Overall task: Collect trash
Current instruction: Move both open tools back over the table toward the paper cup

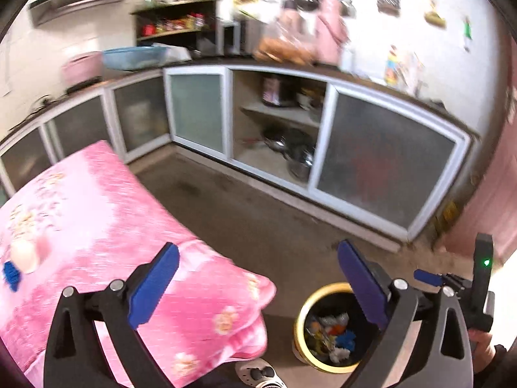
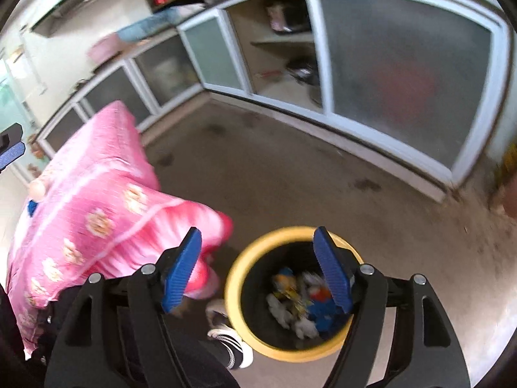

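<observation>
A: Where's the trash now?

B: In the bin (image 2: 292, 291), the yellow-rimmed one on the floor (image 2: 274, 174) just beside the table (image 1: 106, 213) with the pink cloth. There are wrappers, white scraps and something blue at the bottom. The pictures are smeared, so I can't name each piece.

A: And the tongs?

B: Both sets are spread wide and empty. The left tongs (image 1: 258, 278) frame the table corner and the bin's edge. The right tongs (image 2: 257, 268) hang over the bin mouth, with nothing between the blue pads (image 2: 181, 271).

A: So the drop looks done?

B: I'd judge so. To do this step well, keep the tongs open until they're well clear of the rim, so nothing gets dragged out, then look for leftovers. A pale round thing (image 1: 26, 253) and a blue thing (image 1: 11, 274) sit on the cloth's far side; they may be next.

A: Pose?

B: Both tongs tilt down and forward, the right one more steeply. A shoe (image 2: 231, 346) stands by the bin.
</observation>
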Motion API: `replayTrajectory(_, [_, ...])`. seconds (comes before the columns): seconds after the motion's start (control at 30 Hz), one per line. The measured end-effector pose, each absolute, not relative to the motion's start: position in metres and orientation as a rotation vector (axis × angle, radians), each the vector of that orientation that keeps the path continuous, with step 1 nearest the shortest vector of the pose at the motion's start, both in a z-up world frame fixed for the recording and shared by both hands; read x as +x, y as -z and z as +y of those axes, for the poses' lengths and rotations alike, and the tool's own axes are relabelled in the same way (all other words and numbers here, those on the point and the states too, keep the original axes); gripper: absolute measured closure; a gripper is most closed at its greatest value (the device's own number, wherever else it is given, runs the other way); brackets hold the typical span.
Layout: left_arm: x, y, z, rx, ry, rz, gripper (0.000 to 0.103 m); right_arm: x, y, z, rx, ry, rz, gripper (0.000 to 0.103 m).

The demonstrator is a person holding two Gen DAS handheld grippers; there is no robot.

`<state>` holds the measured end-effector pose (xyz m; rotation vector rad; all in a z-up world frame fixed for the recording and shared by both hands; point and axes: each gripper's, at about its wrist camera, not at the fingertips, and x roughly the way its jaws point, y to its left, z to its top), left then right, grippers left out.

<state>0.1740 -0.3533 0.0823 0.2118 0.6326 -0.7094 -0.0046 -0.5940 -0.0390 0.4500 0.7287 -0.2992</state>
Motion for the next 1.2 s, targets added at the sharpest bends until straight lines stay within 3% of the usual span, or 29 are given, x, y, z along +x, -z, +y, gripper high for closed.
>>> replayTrajectory(0.2, [0.174,-0.121,-0.284,0.147,0.595,0.536,0.008,0.043,-0.005,-0.539,0.357,0.16,0.667,0.025])
replayTrajectory(0.57, [0.178,-0.154,-0.174,0.096,0.452,0.422,0.008,0.14,-0.05,-0.418,0.18,-0.089,0.658,0.024])
replayTrajectory(1.2, [0.229,-0.144,-0.021,-0.019,0.189,0.428,0.008,0.241,-0.074,-0.271,-0.002,-0.328,0.653,0.023])
